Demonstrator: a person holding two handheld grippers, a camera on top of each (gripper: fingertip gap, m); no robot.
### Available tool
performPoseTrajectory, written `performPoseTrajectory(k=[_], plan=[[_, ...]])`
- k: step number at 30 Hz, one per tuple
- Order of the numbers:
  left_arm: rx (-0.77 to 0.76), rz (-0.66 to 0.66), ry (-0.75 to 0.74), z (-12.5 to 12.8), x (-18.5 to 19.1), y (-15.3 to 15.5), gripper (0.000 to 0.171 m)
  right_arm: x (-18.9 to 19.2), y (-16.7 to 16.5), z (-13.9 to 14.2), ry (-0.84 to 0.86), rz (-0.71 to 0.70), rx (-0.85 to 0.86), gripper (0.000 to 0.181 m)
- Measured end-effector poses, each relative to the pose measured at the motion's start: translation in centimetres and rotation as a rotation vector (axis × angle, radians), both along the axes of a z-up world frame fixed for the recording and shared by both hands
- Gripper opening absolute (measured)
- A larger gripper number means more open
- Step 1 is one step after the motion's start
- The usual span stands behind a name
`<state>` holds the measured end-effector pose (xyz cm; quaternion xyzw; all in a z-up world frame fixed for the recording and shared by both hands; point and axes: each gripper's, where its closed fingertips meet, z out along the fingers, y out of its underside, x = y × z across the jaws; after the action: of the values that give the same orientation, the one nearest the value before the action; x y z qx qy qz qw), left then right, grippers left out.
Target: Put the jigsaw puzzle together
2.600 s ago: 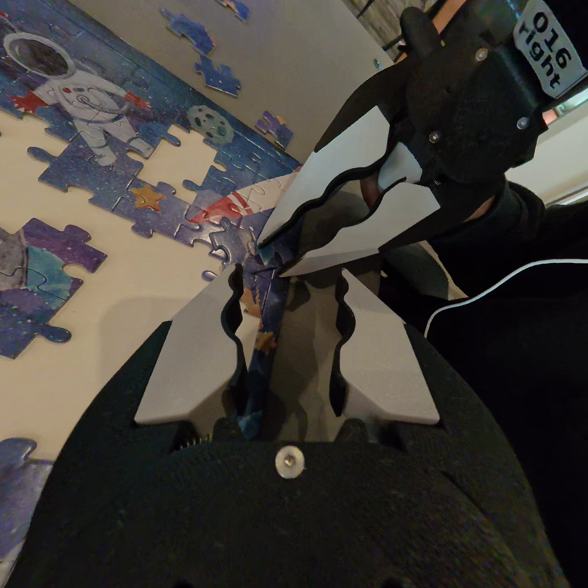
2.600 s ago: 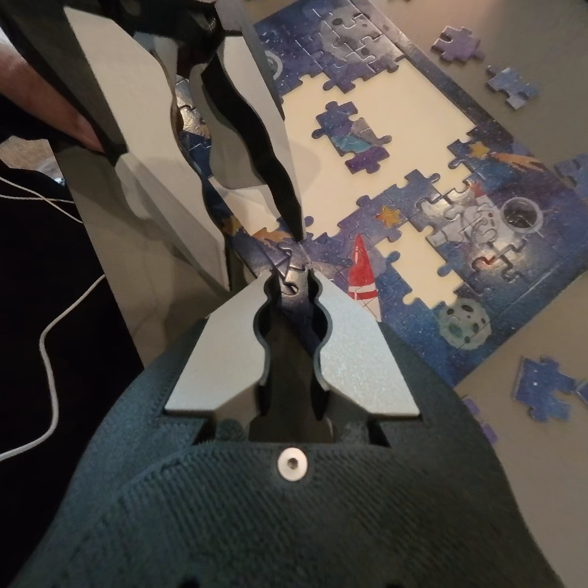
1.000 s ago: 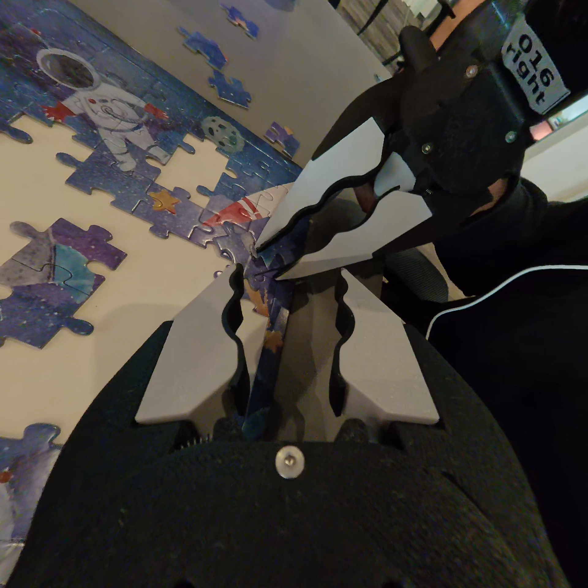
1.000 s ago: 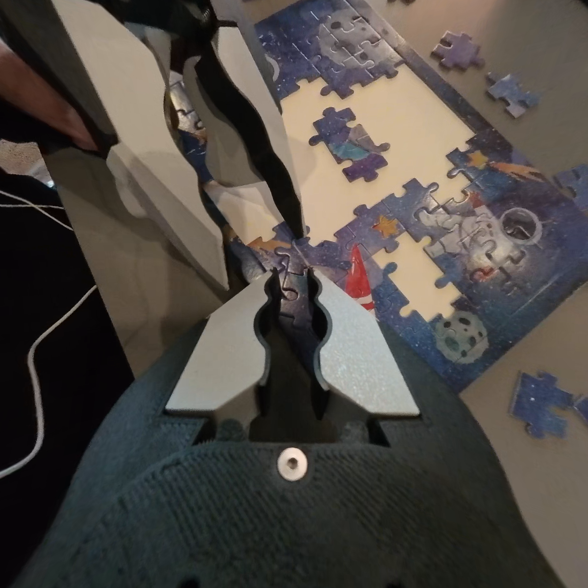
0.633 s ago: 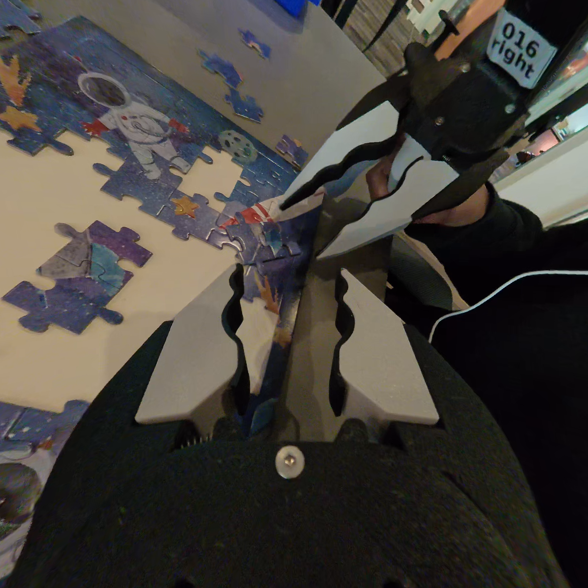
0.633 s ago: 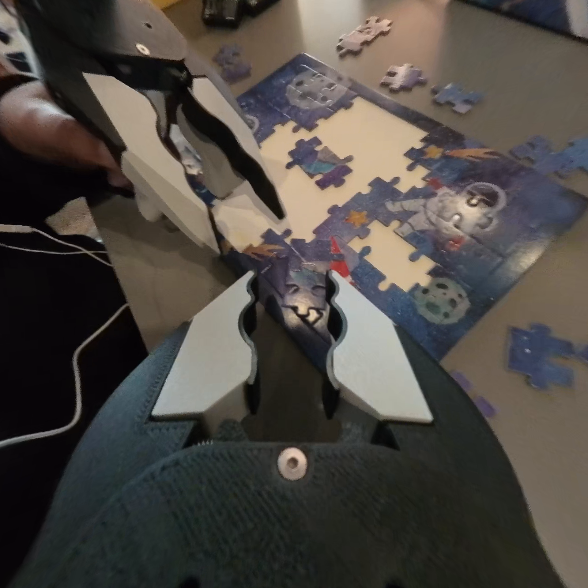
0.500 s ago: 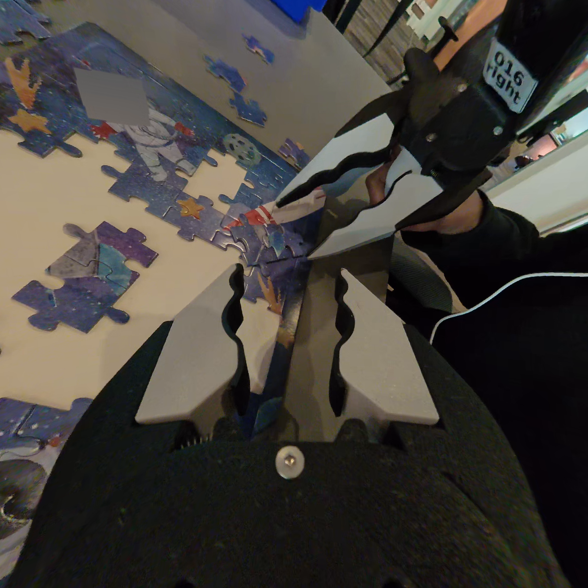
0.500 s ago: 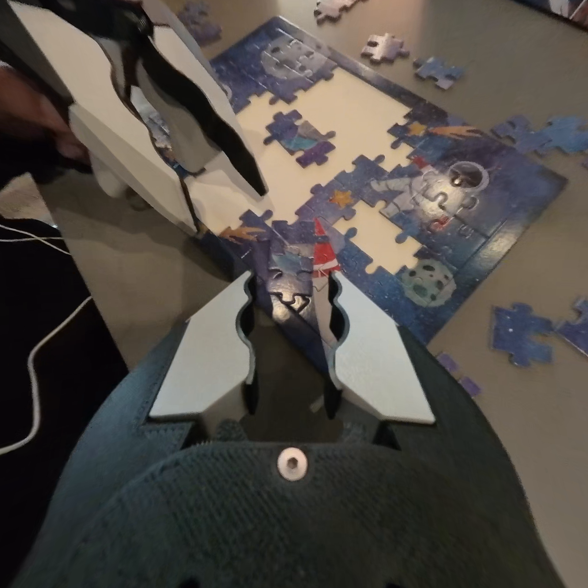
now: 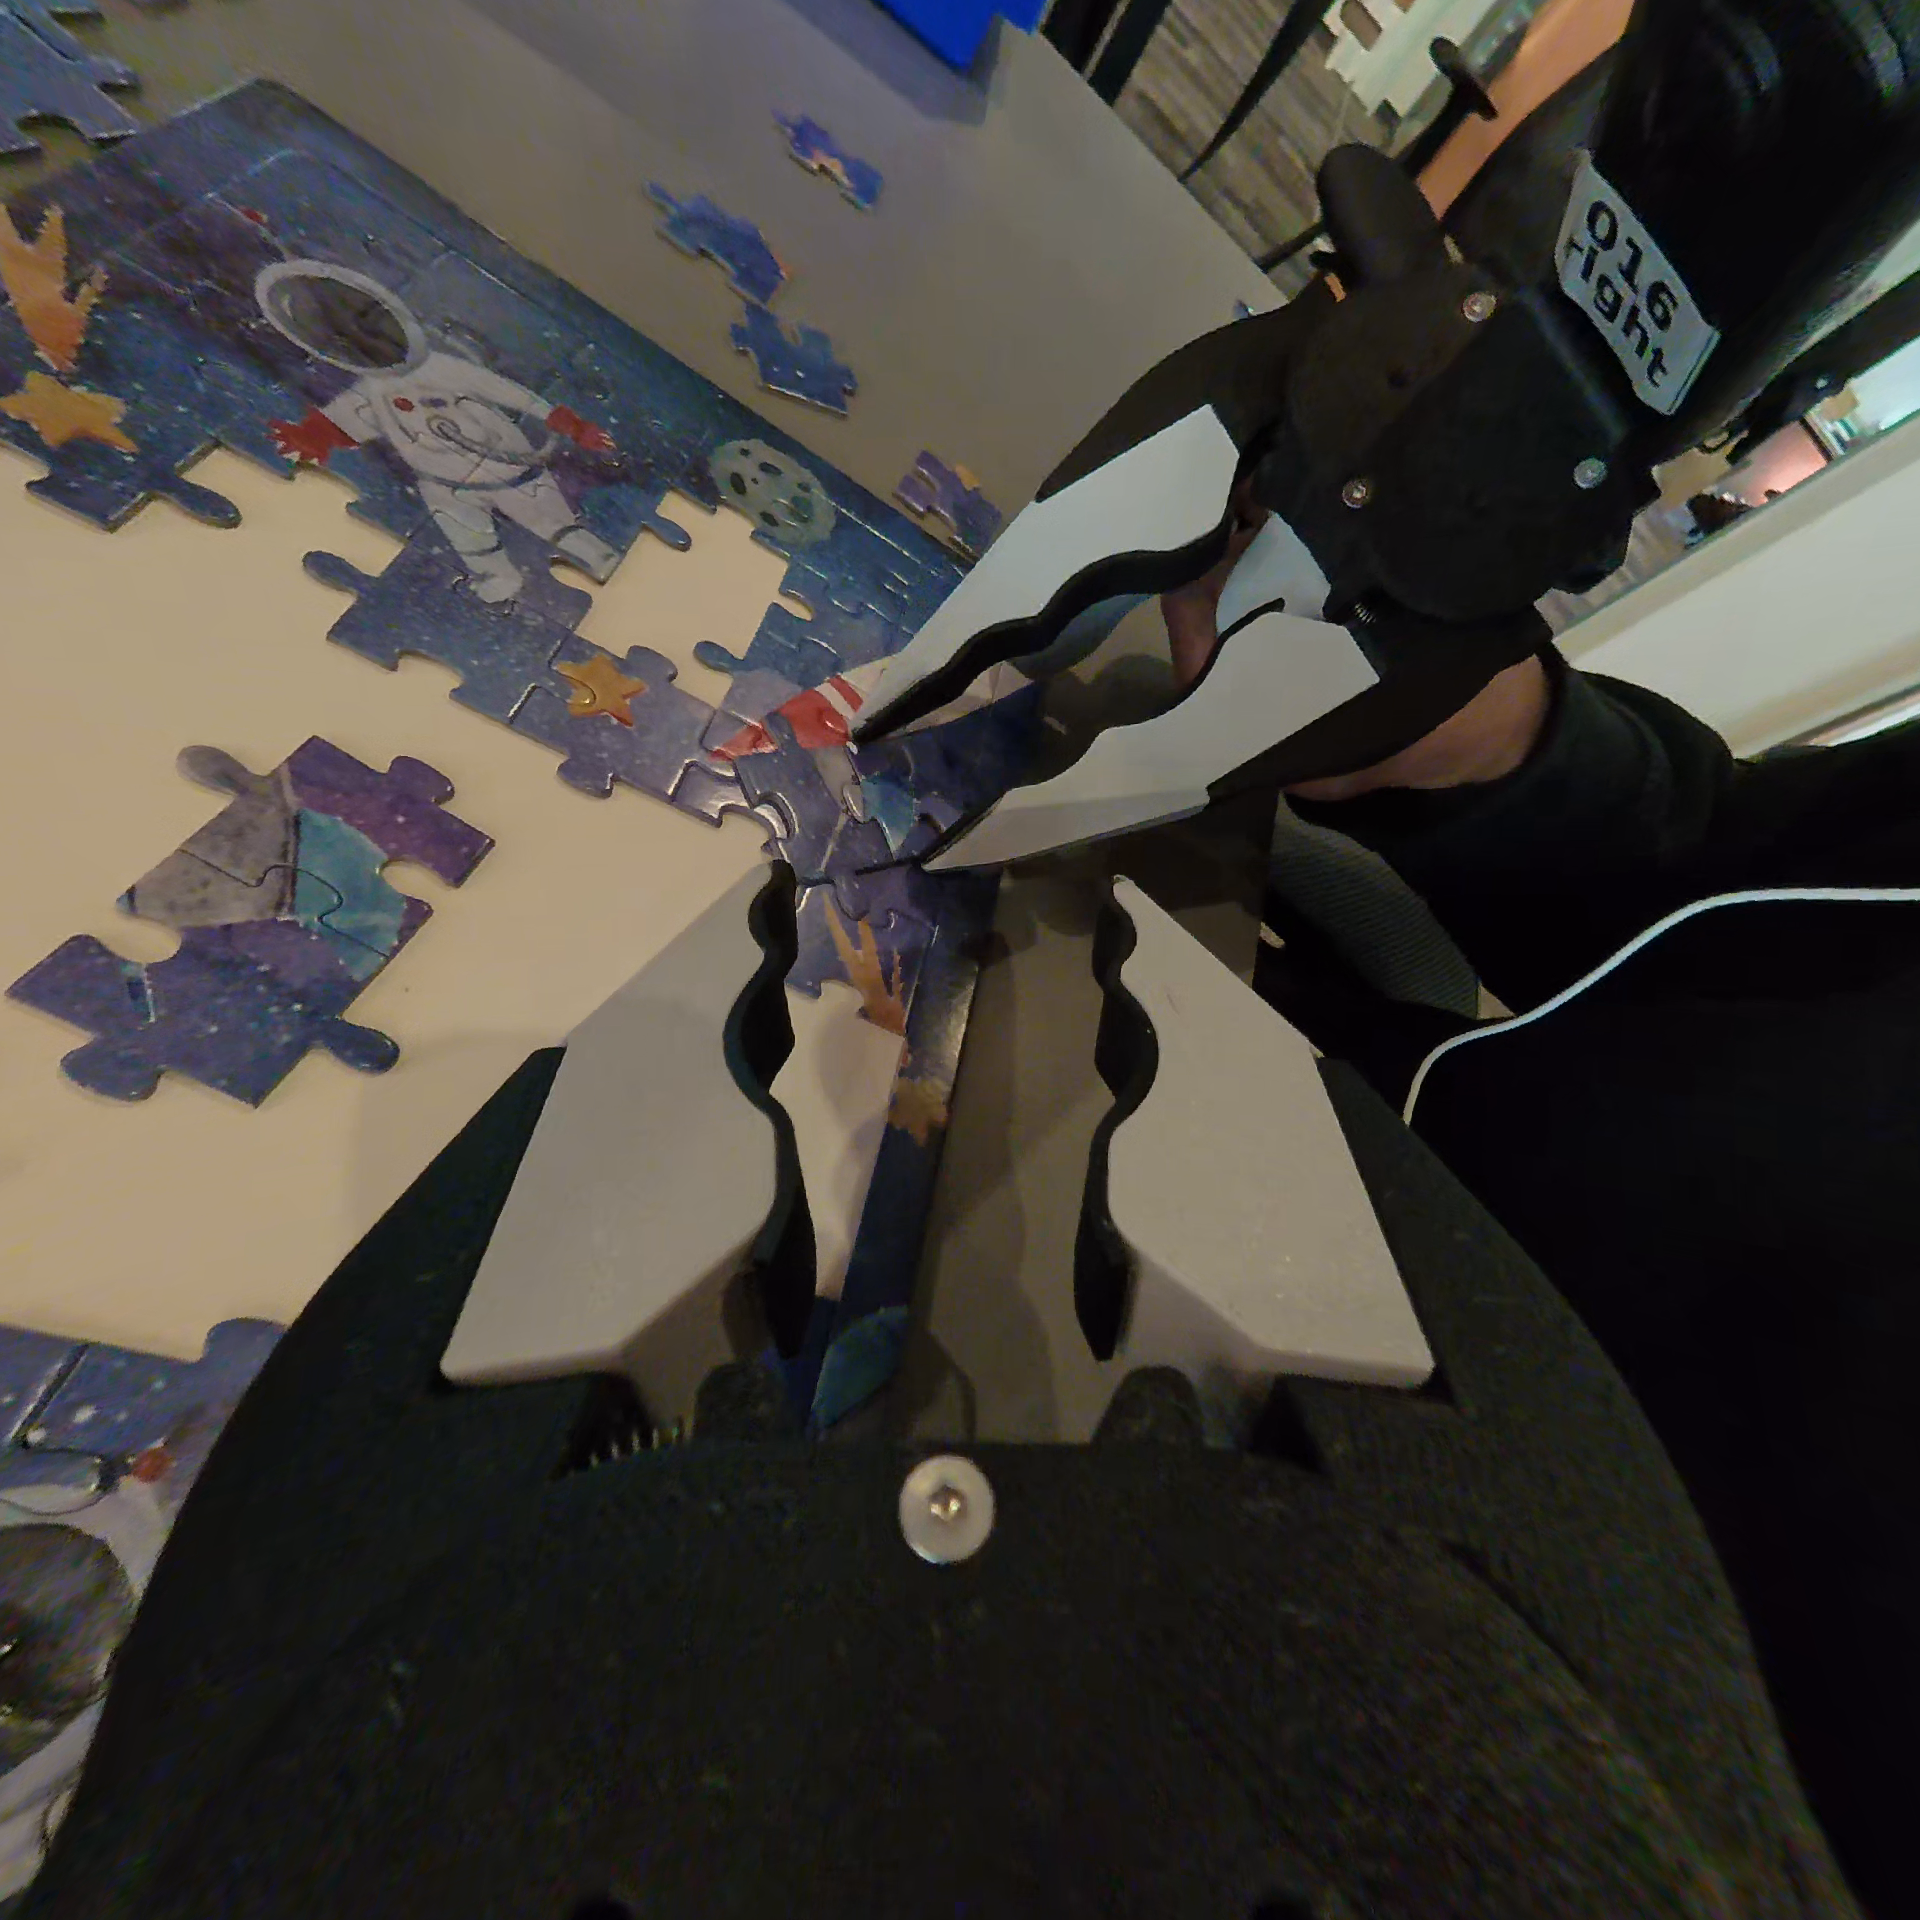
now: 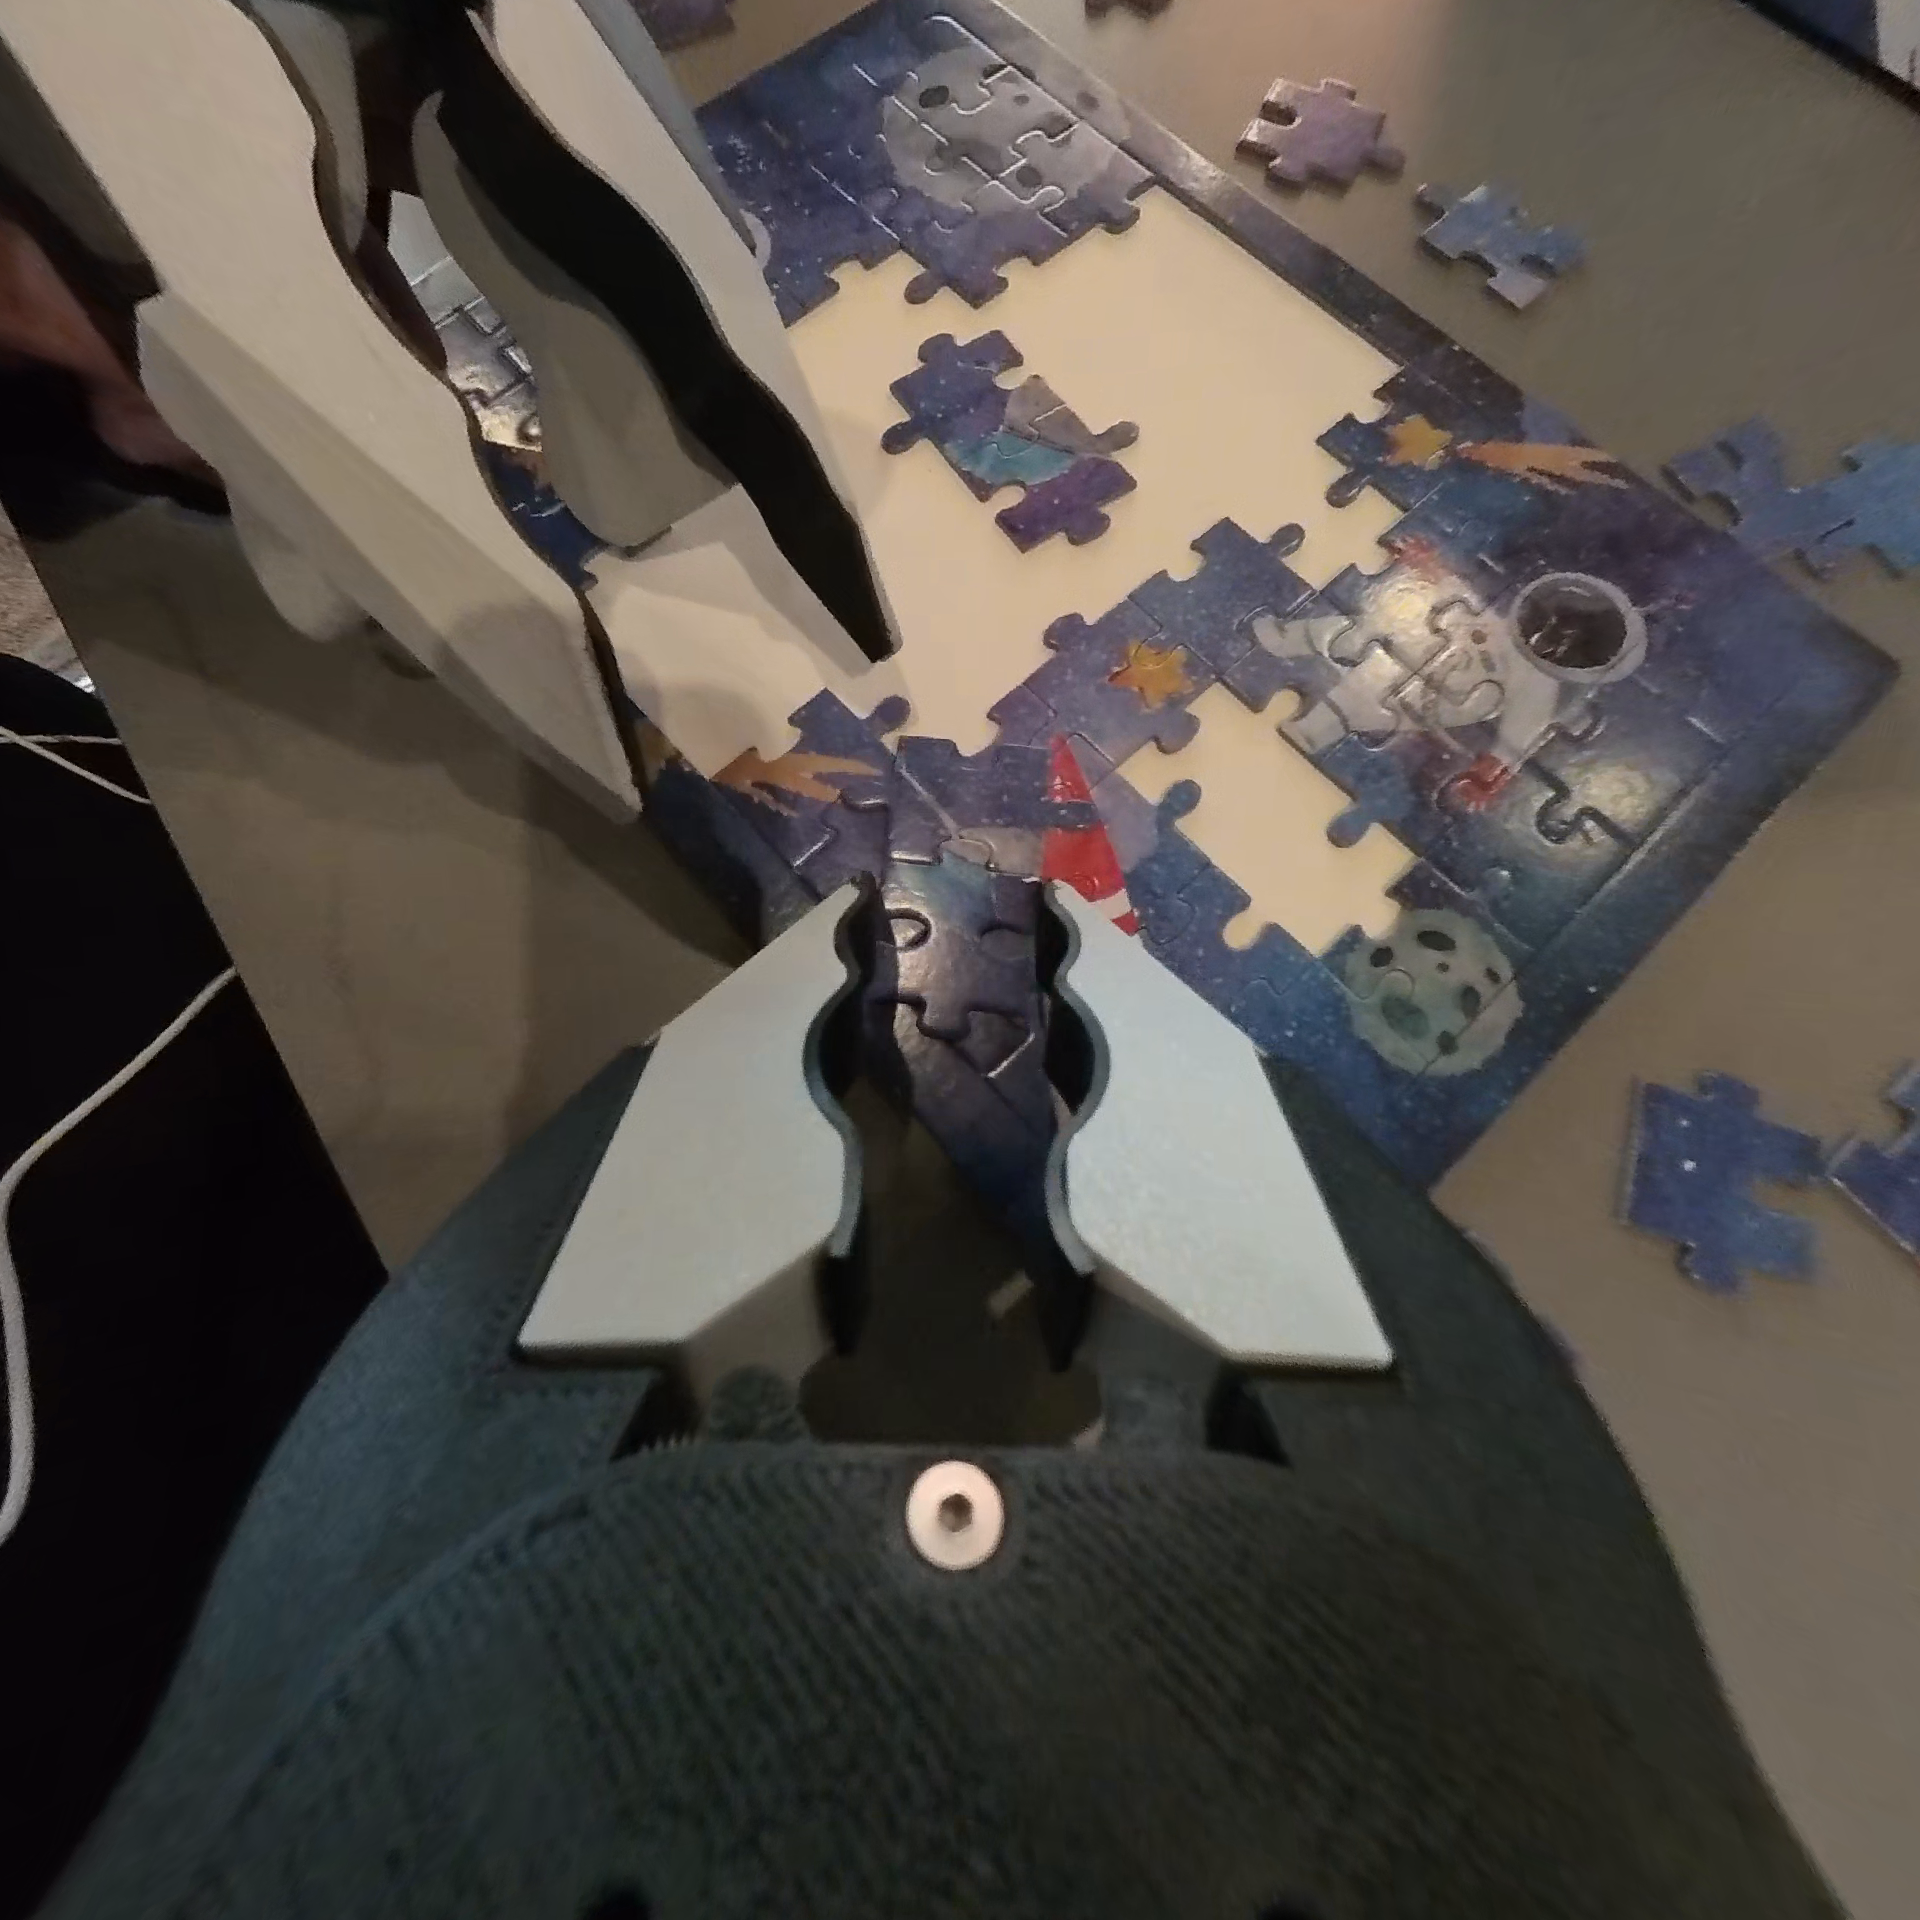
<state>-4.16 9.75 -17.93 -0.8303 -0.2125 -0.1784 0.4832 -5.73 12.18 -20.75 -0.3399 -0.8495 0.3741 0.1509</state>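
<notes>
A space jigsaw puzzle (image 9: pixel 447 416) lies partly built on a cream board (image 9: pixel 156 644), with an astronaut, a red rocket (image 10: pixel 1081 842) and a planet. A loose cluster of joined pieces (image 10: pixel 1013 436) lies on the bare board. My left gripper (image 9: pixel 945 883) is open and empty, above the puzzle's near edge strip; it also shows in the right wrist view (image 10: pixel 753 727). My right gripper (image 10: pixel 954 888) is open, narrower than the left, with its tips down on the dark pieces beside the rocket. It faces the left gripper in the left wrist view (image 9: pixel 894 795).
The puzzle sits on a grey table (image 10: pixel 416 935) near its front edge. Loose pieces lie around it (image 9: pixel 795 358), (image 10: pixel 1320 130), (image 10: pixel 1725 1174). A person's black sleeve (image 9: pixel 1558 790) is behind the right gripper. A white cable (image 10: pixel 62 1143) hangs off the table's left. Tip to tip, the grippers are about 5 cm apart. About 10 cm separates my right fingertips from the space jigsaw puzzle (image 9: pixel 447 416).
Both grippers lifted away from the puzzle edge and the right one opened. The right gripper has now come back down by the rocket with its jaws narrower. The left jaws kept their width.
</notes>
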Motion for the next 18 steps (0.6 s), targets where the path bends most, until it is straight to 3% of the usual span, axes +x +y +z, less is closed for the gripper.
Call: performPoseTrajectory(k=[10, 18], plan=[[0.019, 0.009, -0.013, 0.2, -0.2, -0.1, 0.054, 0.4, -0.8, 1.2, 0.049, 0.056, -0.044, 0.029], [0.173, 0.037, -0.258, 1.7, -0.5, -0.1, 0.045, 0.5, -1.9, 4.6, 0.306, 0.133, -0.021, 0.029]])
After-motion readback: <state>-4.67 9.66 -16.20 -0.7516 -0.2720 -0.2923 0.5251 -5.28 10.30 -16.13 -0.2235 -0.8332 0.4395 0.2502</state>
